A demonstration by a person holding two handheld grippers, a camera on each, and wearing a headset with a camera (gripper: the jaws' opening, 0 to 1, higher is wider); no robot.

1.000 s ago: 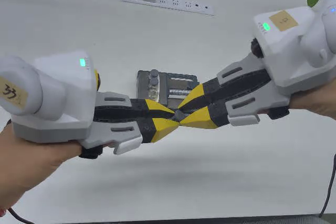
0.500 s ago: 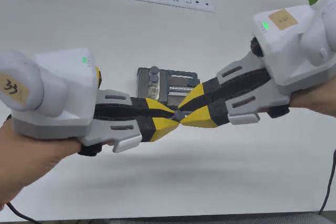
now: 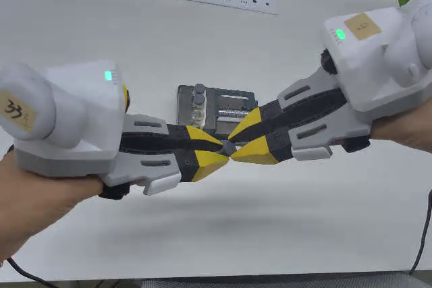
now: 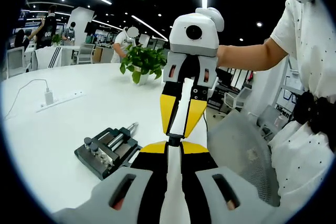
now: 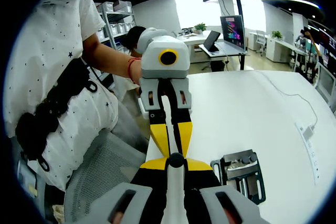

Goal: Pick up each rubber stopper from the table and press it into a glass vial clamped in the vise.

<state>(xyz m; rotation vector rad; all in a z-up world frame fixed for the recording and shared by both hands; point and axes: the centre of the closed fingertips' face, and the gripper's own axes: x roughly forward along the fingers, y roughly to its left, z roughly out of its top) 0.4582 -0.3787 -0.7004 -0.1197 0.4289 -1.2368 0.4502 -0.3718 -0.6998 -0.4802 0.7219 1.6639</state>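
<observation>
Left gripper (image 3: 225, 151) and right gripper (image 3: 235, 148) meet tip to tip above the white table (image 3: 270, 220), both pairs of jaws closed to a sliver on one small dark grey rubber stopper (image 3: 229, 147) — we judge it a re-grip, squaring it for pressing. Beyond, the small dark metal vise (image 3: 226, 108) clamps clear glass vials (image 3: 198, 104) upright.

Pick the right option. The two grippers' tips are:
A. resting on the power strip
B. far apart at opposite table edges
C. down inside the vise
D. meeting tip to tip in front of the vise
D: in the head view the left gripper and right gripper meet tip to tip, with a dark stopper between them, on the person's side of the vise.
</observation>
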